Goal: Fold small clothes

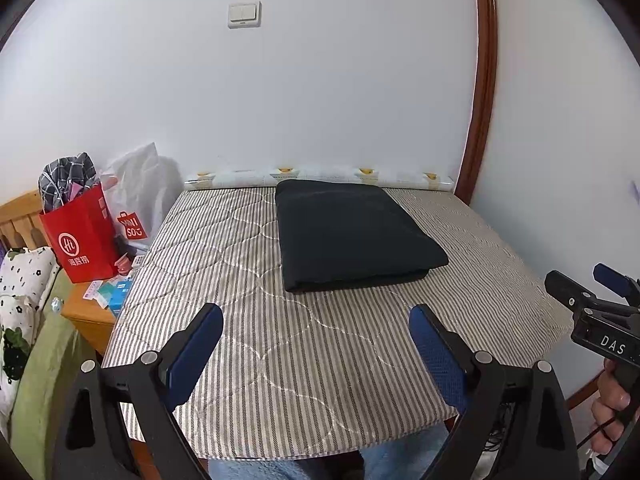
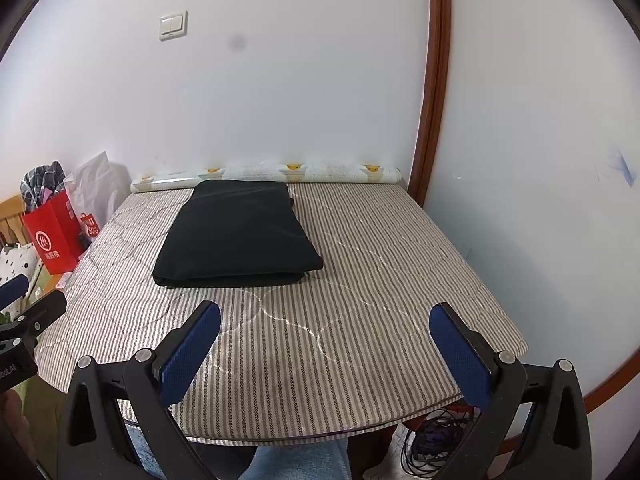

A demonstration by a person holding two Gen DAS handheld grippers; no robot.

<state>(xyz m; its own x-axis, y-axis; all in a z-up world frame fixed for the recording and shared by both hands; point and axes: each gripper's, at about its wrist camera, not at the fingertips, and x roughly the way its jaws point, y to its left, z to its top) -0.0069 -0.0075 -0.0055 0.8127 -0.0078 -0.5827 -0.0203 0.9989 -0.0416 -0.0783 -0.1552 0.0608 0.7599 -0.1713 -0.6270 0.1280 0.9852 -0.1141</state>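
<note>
A black garment [image 1: 352, 232] lies folded into a flat rectangle on the far half of the striped padded table [image 1: 280, 352]. It also shows in the right wrist view [image 2: 236, 232], left of centre. My left gripper [image 1: 316, 356] is open and empty above the near edge of the table, well short of the garment. My right gripper [image 2: 326, 356] is open and empty, also near the front edge. The right gripper shows at the right edge of the left wrist view [image 1: 588, 292].
A rolled patterned sheet [image 1: 320, 176] lies along the wall behind the table [image 2: 360, 280]. A red paper bag [image 1: 80, 236] and a white plastic bag [image 1: 140, 196] stand on a wooden side table at the left. Cables [image 2: 432, 440] lie under the table.
</note>
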